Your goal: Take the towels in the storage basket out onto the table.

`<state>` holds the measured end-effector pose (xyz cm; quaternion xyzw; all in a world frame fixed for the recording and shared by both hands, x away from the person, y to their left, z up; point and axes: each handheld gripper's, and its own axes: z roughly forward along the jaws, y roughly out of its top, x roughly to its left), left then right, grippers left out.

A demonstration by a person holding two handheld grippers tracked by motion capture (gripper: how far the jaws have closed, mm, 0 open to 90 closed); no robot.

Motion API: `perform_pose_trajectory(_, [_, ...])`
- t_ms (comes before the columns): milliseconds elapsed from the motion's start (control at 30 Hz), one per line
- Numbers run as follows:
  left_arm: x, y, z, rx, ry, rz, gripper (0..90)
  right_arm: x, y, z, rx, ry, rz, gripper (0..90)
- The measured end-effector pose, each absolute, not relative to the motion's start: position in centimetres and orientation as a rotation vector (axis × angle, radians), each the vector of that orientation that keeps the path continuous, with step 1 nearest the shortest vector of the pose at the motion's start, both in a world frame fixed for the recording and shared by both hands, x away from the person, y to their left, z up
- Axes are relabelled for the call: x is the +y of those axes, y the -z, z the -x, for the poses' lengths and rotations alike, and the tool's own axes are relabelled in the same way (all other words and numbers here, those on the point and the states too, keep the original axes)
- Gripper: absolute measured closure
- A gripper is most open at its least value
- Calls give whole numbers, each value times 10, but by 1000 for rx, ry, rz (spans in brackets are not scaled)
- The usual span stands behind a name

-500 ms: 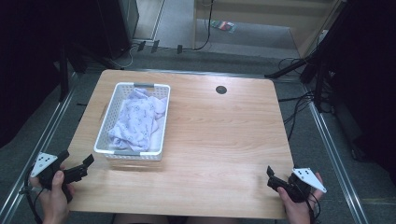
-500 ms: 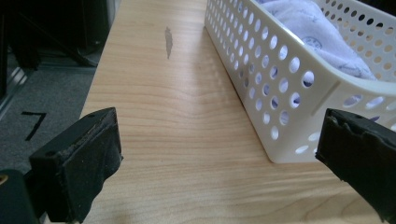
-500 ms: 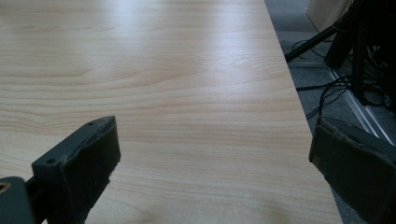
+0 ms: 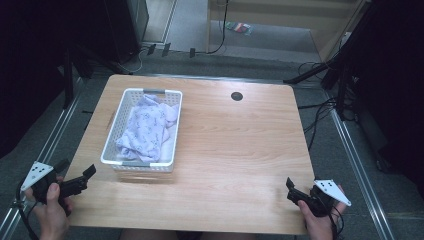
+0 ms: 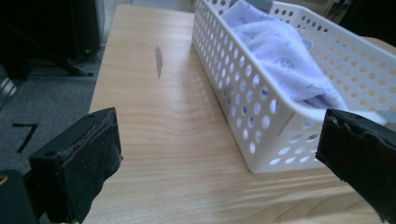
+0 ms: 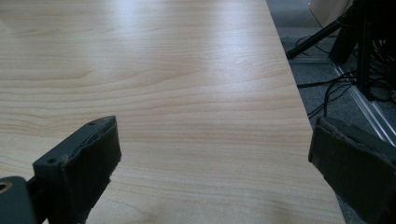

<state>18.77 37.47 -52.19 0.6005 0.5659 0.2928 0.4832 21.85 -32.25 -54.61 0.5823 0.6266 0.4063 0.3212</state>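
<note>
Basket on wooden table, grey floor.

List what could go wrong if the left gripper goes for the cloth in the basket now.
The light white perforated basket may slide or tip if the left gripper snags its wall, since nothing pins it. The crumpled lavender cloth could catch on the rim and drag the basket along. The right gripper sits far off, too distant to steady it.
</note>
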Motion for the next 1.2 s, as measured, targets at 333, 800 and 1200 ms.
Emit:
perform_pose_trajectory(333, [360, 487, -191, 1321, -747, -1547, 2, -321, 546, -219, 1649, -1054, -1519, 37])
perform_pose_trajectory(800, [342, 468, -214, 1322, -685, -1661, 2, -322, 546, -219, 1645, -1050, -1531, 40])
perform_pose_trajectory(1200, [319, 448, -241, 1315, -667, -1742, 3, -321, 546, -219, 1644, -1047, -1520, 70])
